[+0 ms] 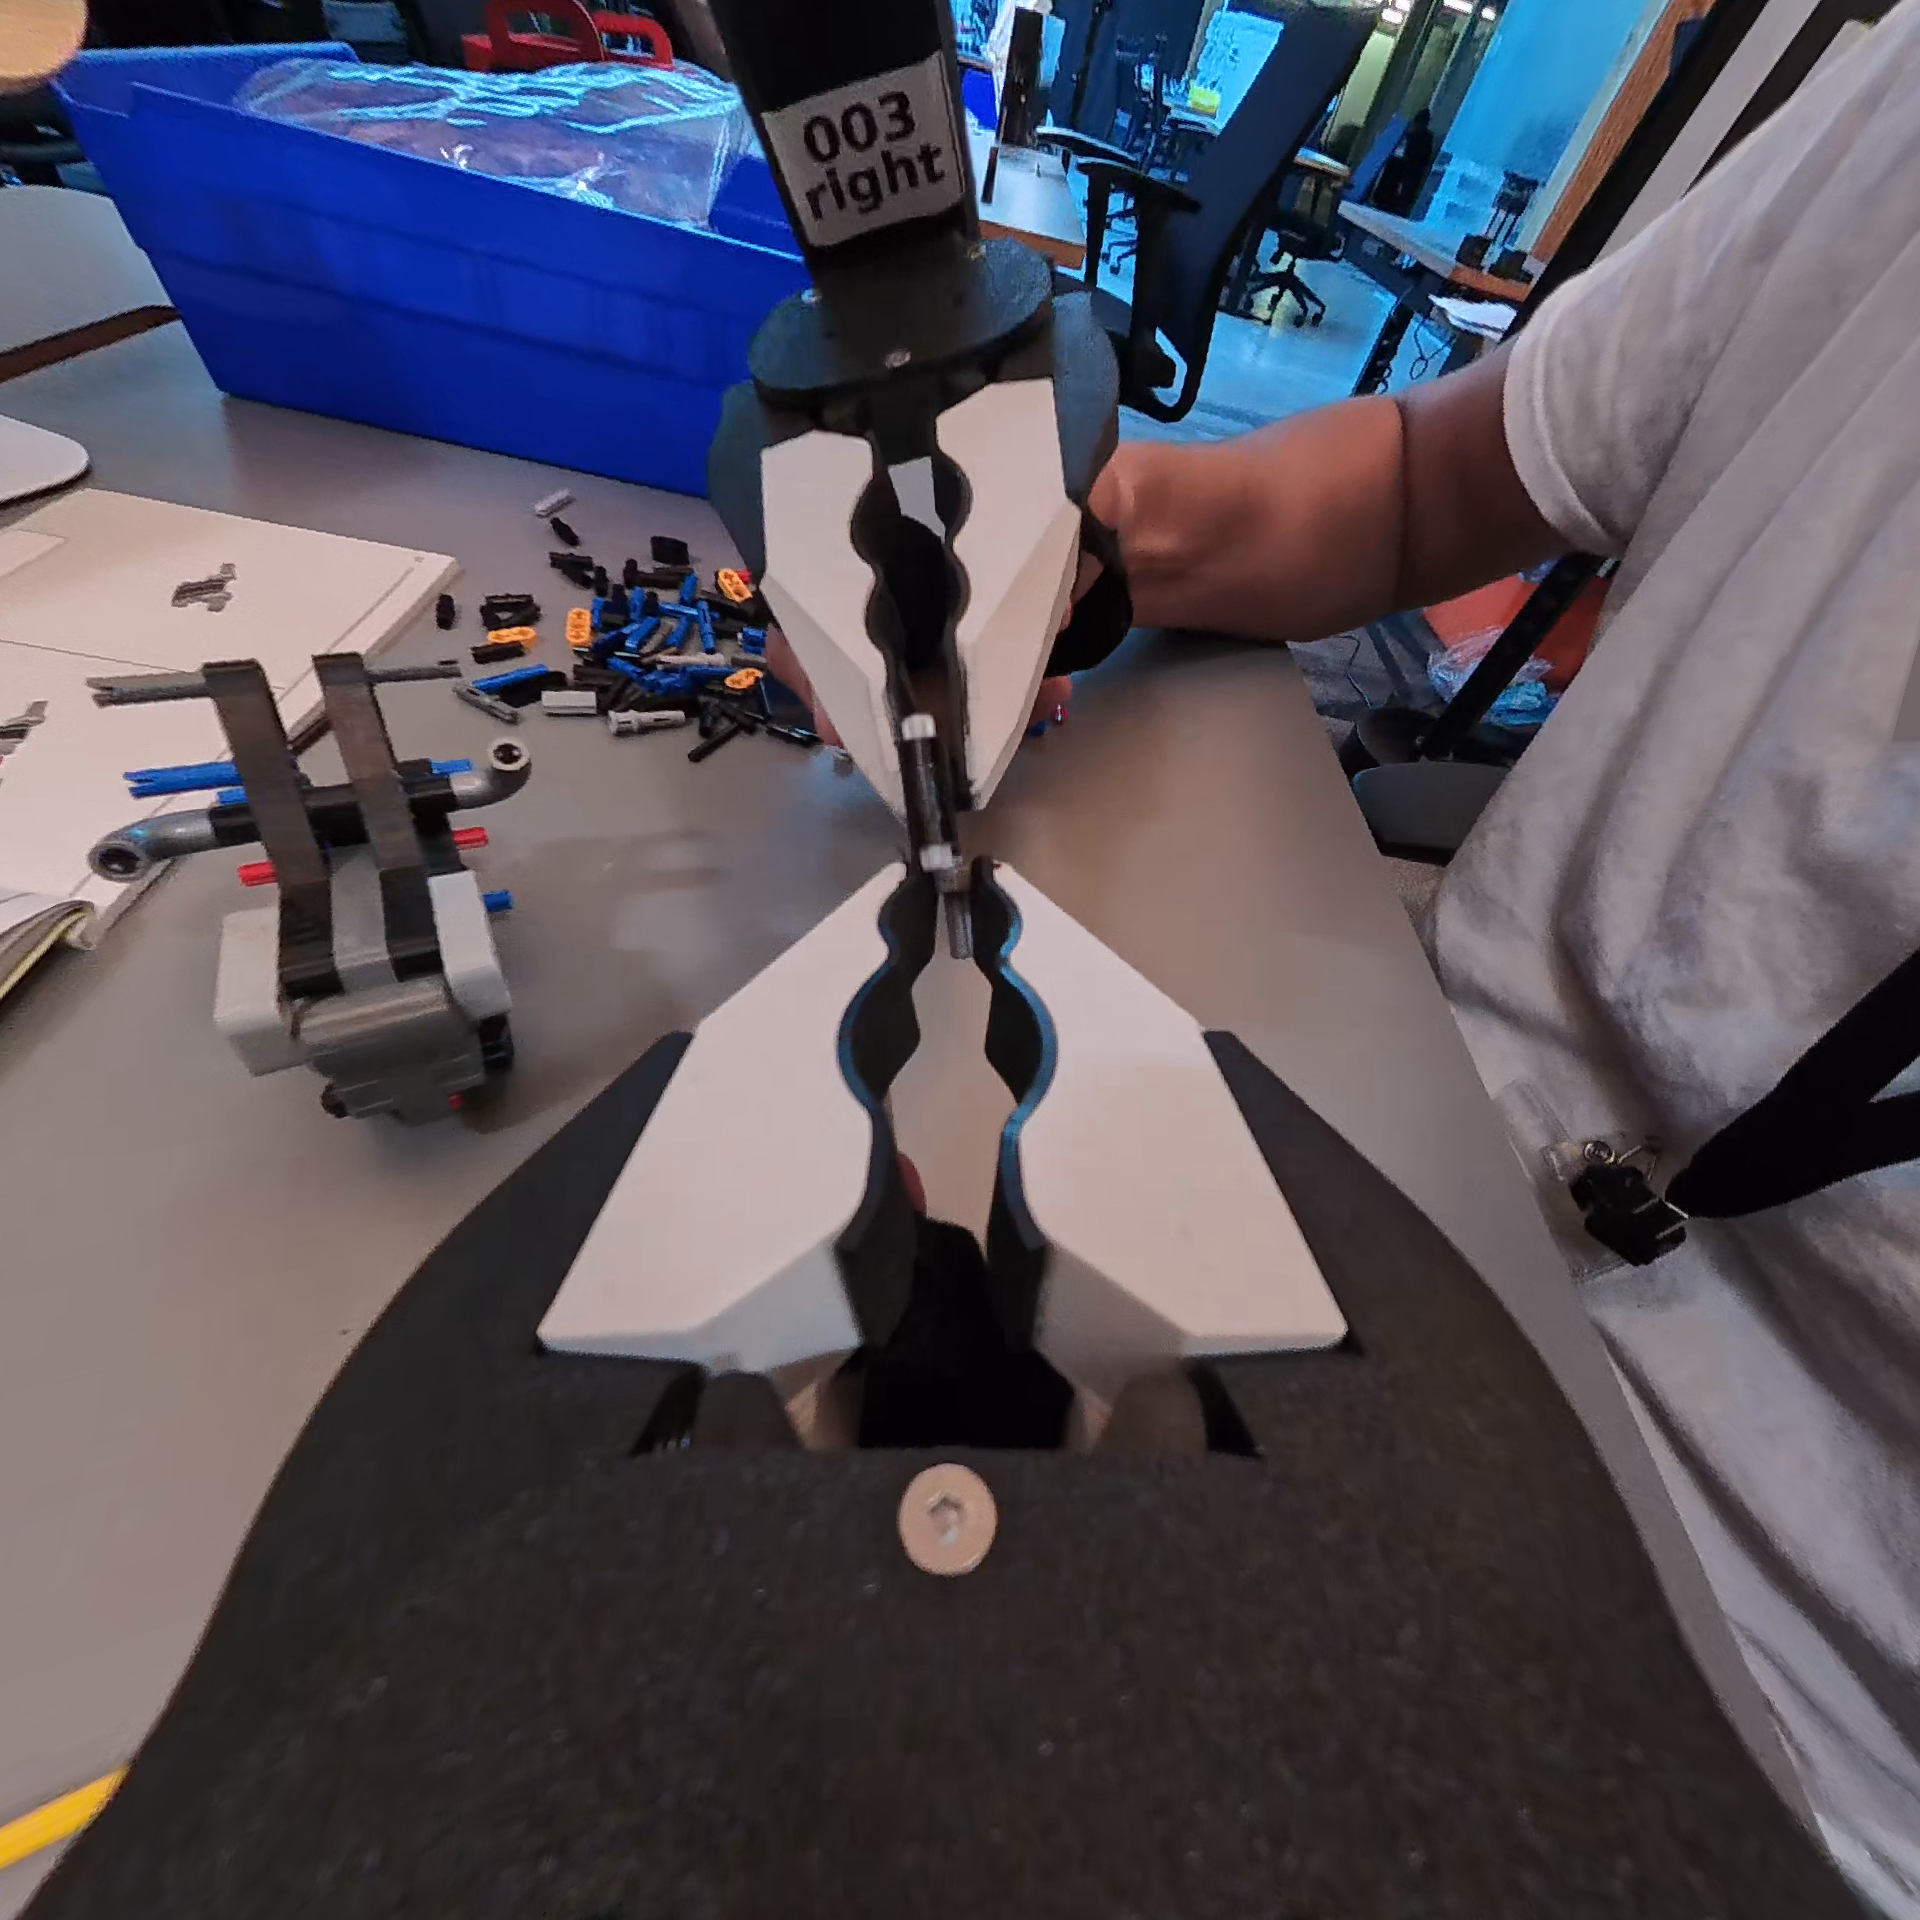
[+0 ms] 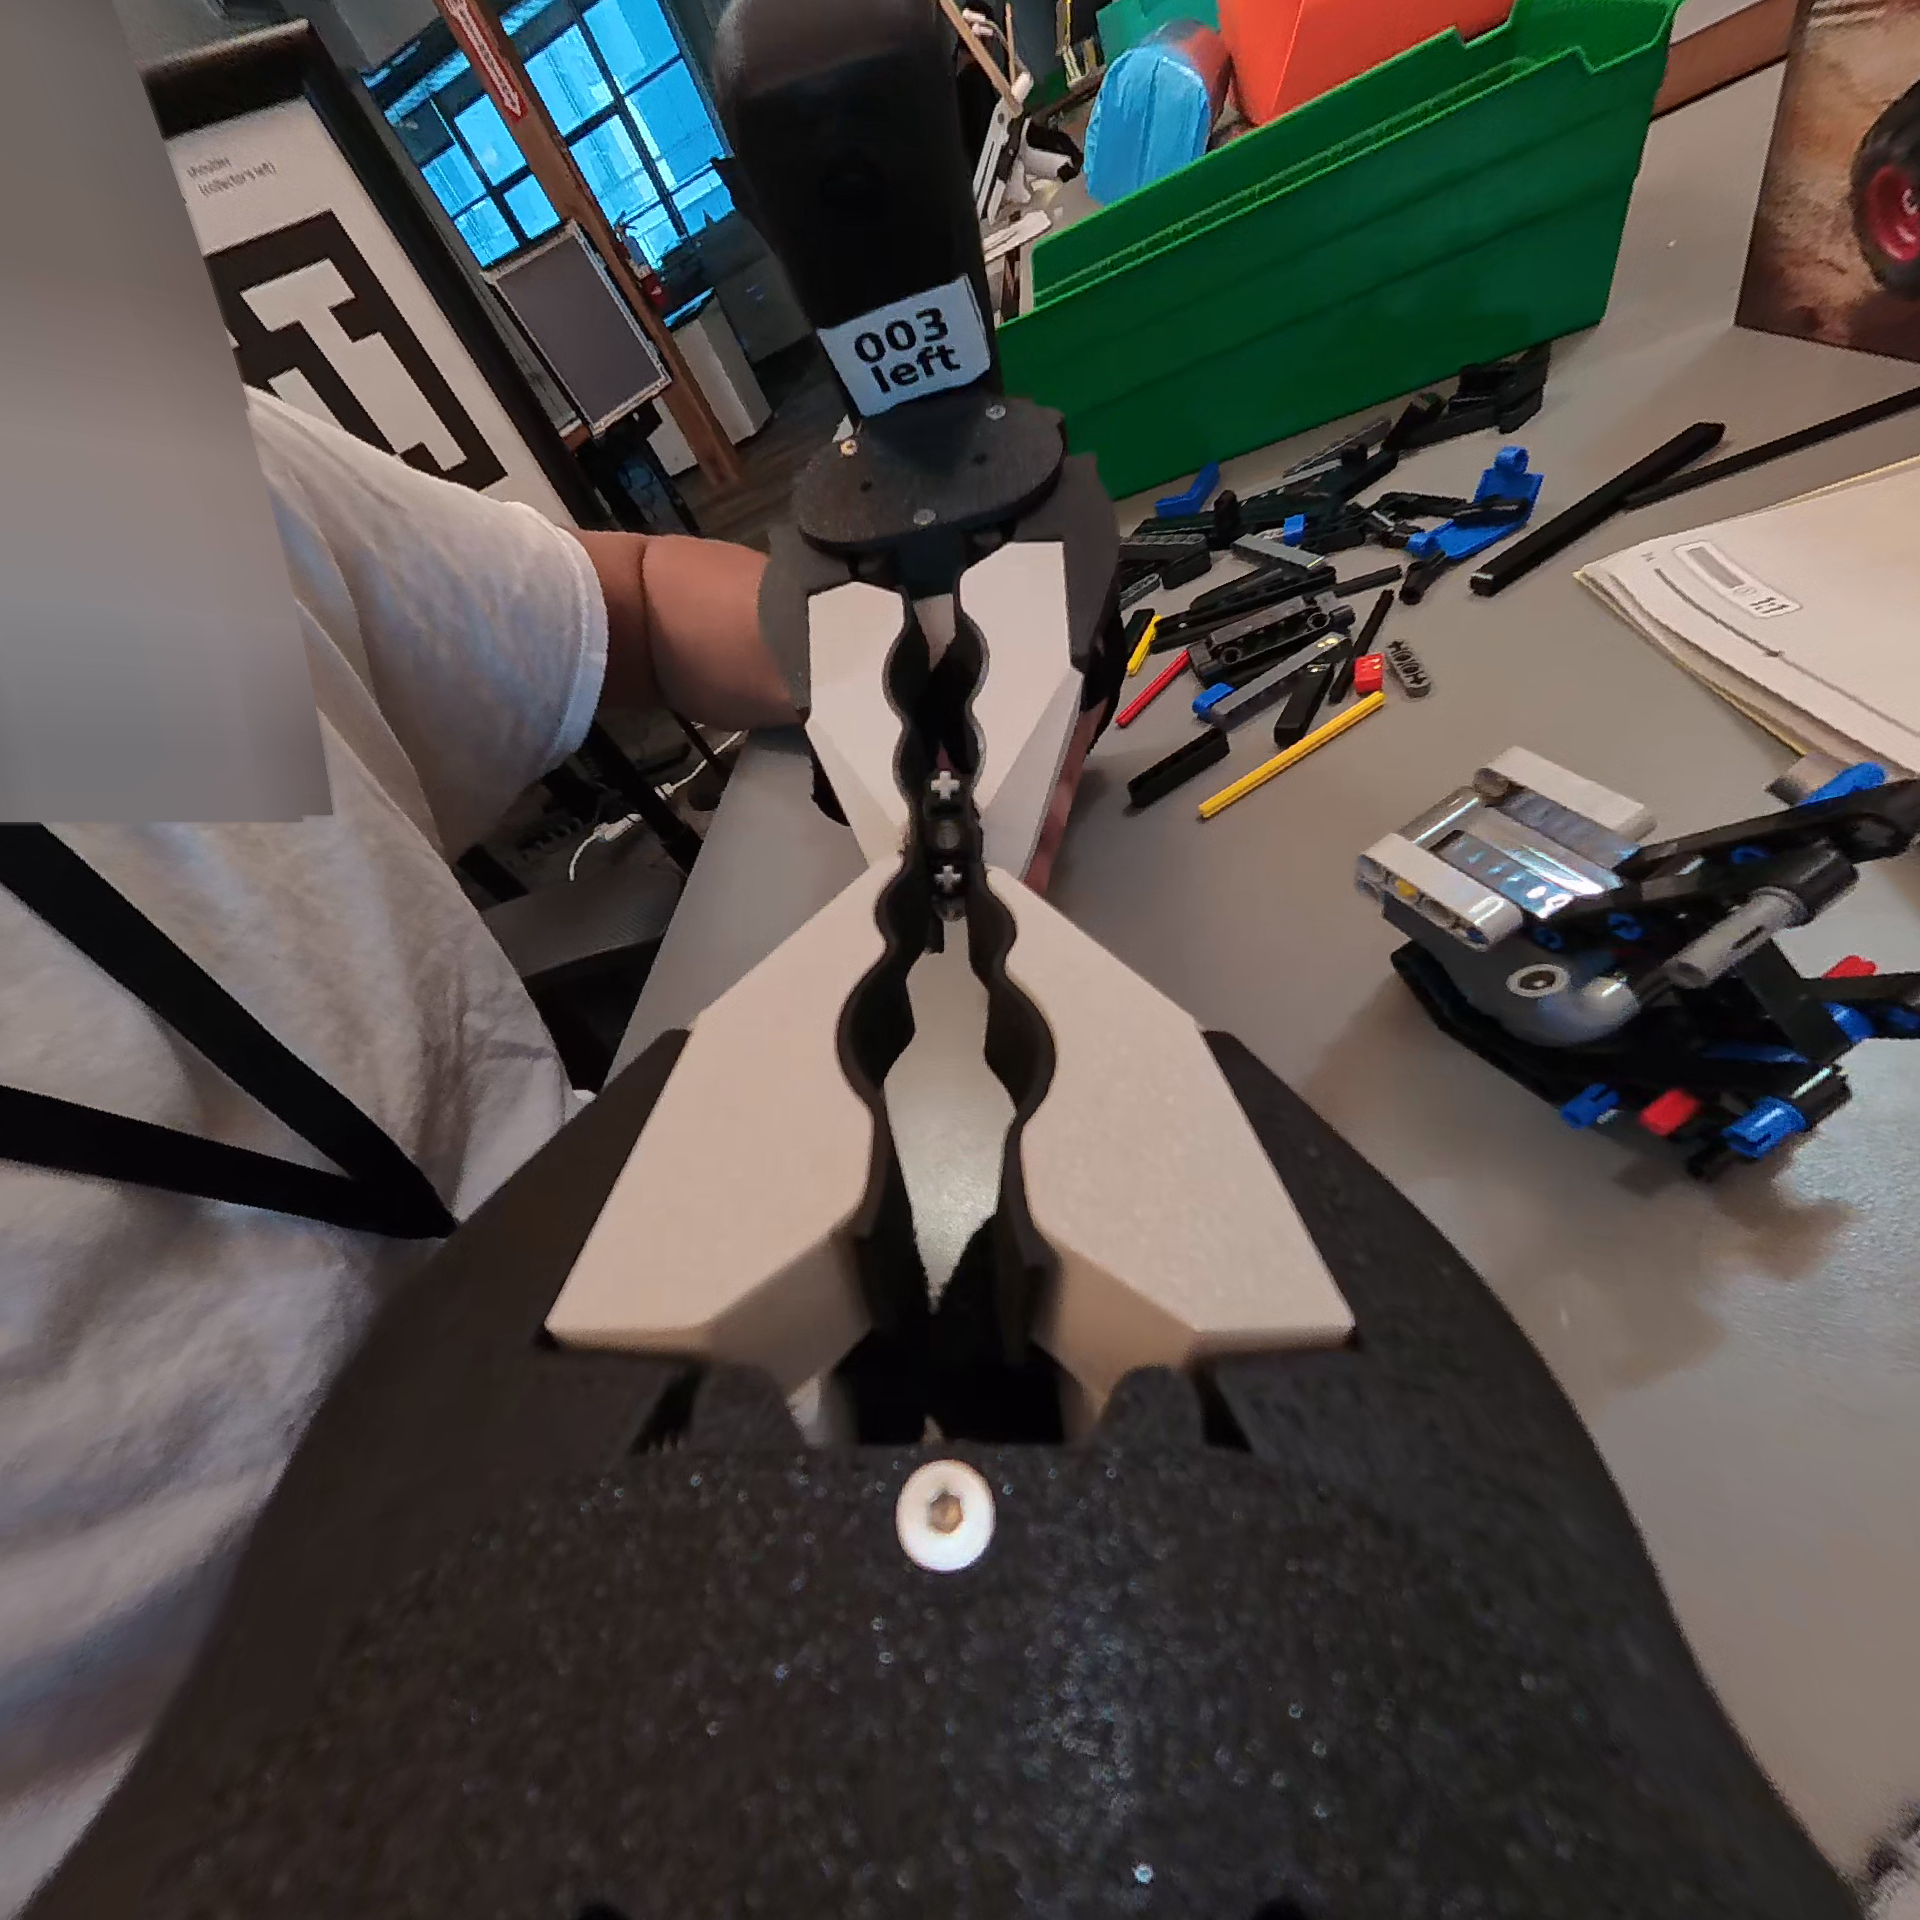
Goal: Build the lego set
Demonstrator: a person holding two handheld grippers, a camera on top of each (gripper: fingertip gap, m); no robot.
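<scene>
My two grippers meet tip to tip above the grey table's near edge. My left gripper is shut on a short grey pin that stands between its tips. My right gripper is shut on a short black beam with cross holes; in the left wrist view the beam sits between the right gripper's fingers. The pin's tip touches the beam's lower end. The half-built model of grey, black and blue parts stands on the table to the left, and also shows in the right wrist view.
Loose small pieces lie behind the model, and long beams and axles lie by a green bin. A blue bin stands at the back. Instruction sheets lie nearby. A person's arm and torso are close.
</scene>
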